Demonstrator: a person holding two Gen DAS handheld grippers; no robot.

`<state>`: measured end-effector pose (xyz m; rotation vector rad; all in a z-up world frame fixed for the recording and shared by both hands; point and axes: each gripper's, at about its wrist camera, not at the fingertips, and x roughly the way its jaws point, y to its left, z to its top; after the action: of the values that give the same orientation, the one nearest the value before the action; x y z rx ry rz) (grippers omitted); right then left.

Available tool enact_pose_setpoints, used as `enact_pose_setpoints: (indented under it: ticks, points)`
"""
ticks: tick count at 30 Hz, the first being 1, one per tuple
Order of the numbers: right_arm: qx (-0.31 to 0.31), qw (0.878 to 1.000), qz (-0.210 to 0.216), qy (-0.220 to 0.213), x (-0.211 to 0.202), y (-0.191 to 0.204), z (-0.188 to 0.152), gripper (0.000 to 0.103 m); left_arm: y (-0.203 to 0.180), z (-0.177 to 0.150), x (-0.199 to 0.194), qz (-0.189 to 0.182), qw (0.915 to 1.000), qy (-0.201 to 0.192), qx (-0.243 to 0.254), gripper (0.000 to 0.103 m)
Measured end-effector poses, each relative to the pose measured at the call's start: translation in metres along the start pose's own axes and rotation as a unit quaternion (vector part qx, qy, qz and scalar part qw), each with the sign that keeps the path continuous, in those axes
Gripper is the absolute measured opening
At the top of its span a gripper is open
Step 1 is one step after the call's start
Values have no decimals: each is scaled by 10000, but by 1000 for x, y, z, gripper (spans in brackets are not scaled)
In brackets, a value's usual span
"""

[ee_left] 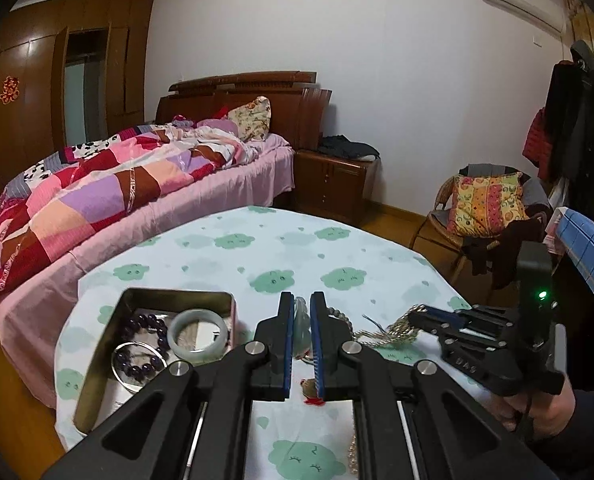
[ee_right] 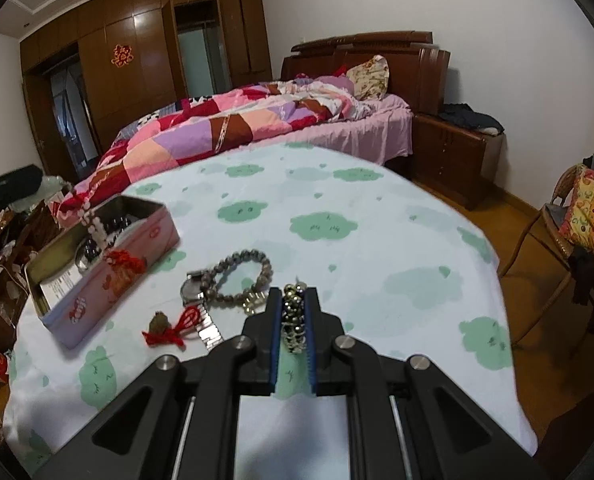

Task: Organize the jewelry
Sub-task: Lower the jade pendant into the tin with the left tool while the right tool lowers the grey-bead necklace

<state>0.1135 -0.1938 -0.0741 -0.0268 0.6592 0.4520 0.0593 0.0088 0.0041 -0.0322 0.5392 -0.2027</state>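
The right gripper (ee_right: 293, 322) has its blue-padded fingers (ee_right: 273, 344) closed on a gold chain (ee_right: 293, 320), which is bunched upright between them above the tabletop (ee_right: 377, 240). In the left wrist view the same chain (ee_left: 393, 330) trails from that gripper (ee_left: 417, 320) down toward the cloth. The left gripper (ee_left: 301, 332) has its fingers (ee_left: 285, 344) narrowed on a pale green beaded strand (ee_left: 301, 328); seen from the right wrist camera, the strand (ee_right: 93, 220) hangs over the tin (ee_right: 109, 264) with a red knotted tassel (ee_right: 123, 261) against the tin's pink wall.

Just ahead of the right gripper lie a grey bead bracelet (ee_right: 237, 276), a metal-band wristwatch (ee_right: 201, 312) partly under it, and a small charm on red cord (ee_right: 165, 326). The open tin (ee_left: 137, 344) sits at the left edge of the tabletop and holds a dark purple bead bracelet (ee_left: 145, 344), a thin silver bangle (ee_left: 137, 364) lying over it, and a pale jade bangle (ee_left: 199, 334) beside them.

The tabletop wears a white cloth printed with green clouds. Beyond it stand a bed (ee_right: 257, 120) with a patchwork quilt, a wooden wardrobe (ee_right: 137, 60), a nightstand (ee_right: 457, 152) and a wicker chair (ee_right: 577, 220) with a patterned cushion.
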Motion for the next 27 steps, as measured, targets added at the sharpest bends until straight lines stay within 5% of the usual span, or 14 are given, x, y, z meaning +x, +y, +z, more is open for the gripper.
enact_pose_setpoints:
  ticks: [27]
  points:
    - [-818, 9907, 821, -716, -40, 86, 76, 13, 90, 2, -36, 795, 9958, -182, -408, 7]
